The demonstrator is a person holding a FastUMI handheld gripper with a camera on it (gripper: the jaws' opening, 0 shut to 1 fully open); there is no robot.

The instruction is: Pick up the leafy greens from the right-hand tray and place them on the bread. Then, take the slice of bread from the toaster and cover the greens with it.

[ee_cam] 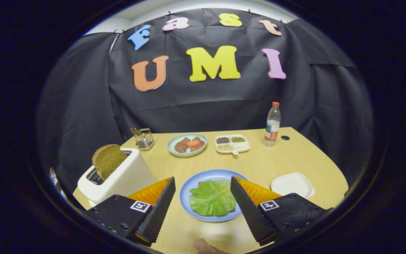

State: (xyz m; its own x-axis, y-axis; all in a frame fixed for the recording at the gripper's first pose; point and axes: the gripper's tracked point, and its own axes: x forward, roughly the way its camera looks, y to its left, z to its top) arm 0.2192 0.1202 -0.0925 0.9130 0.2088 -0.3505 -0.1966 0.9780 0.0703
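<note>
fingers (202, 185) spread wide, holding nothing | greens (213, 197) already lie on bread on blue plate (203, 175) | toaster (118, 178) slice (108, 160) looks stiff, light, crumbly; best pinched by its upper edge

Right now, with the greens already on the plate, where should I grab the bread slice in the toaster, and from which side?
Take the bread slice by its upper rounded half, which sticks out of the white toaster and leans toward the slot's left end. Come from above, one finger on each flat face, probably turning the claw to match the lean. The claw is open now, straddling the blue plate with the leafy greens.
</note>
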